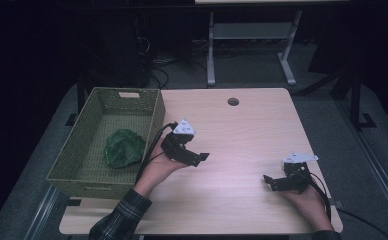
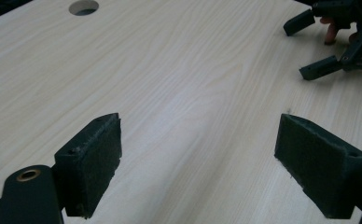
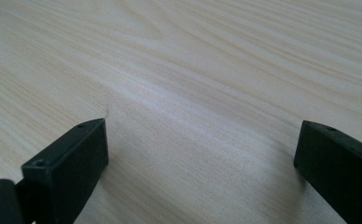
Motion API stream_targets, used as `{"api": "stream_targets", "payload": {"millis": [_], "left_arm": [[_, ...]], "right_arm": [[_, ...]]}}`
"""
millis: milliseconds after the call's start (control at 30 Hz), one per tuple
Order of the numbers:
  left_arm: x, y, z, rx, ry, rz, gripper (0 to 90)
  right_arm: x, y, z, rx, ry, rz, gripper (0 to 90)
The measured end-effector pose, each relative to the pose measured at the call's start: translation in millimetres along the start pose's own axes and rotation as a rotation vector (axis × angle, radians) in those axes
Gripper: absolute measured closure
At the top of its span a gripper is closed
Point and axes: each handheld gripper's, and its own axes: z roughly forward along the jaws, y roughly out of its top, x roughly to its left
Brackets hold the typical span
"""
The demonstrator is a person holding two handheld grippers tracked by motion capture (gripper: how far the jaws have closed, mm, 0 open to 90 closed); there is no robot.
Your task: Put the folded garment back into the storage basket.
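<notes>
Looking down from the high view, I see a crumpled dark green cloth lump [image 1: 124,148] lying inside the olive-green woven rectangular basket [image 1: 154,112], on its floor toward the near right part, just beside the right wall. It looks rounded and bunched, with soft folds and no clear edges. Its long axis is hard to call; the lump reads as roughly round, slightly wider across the basket than deep, so I cannot tell which way it points.

My left gripper [image 1: 202,157] sits just right of the basket over the light wood-grain table [image 1: 242,130], held in the left hand [image 1: 157,167] with the forearm in a plaid sleeve [image 1: 119,220] coming in from the bottom edge. Its jaws point right, toward the table's middle, and stand wide apart with nothing between them; the left gripper view [image 2: 200,158] shows bare tabletop between the felt-lined pads [image 2: 100,158].

My right gripper [image 1: 268,181] is near the table's front right, well apart from the left one, held in the right hand [image 1: 307,200], jaws pointing left. In the right gripper view [image 3: 202,168] the jaws are wide, empty, close over the wood. A round cable hole [image 1: 233,101] sits near the far edge.
</notes>
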Motion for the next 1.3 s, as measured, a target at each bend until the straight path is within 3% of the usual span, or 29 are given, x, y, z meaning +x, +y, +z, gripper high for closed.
{"api": "stream_targets", "payload": {"millis": [300, 833, 1200, 1300], "left_arm": [[-5.8, -14.2, 19.1, 0.015, -0.003, 0.018, 13.5], [-9.2, -45.3, 49.7, 0.047, -0.006, 0.008, 12.8], [-8.1, -64.4, 70.0, 0.108, 0.024, 0.01, 12.6], [-8.1, -67.6, 70.5, 0.077, 0.039, 0.007, 12.6]], "right_arm": [[0.1, 0.0, 0.0, 0.0, 0.001, 0.0, 2.7], [0.1, 0.0, 0.0, 0.0, 0.001, -0.002, 2.7], [0.1, 0.0, 0.0, 0.0, 0.002, -0.002, 2.7], [0.1, 0.0, 0.0, 0.0, 0.002, -0.002, 2.7]]}}
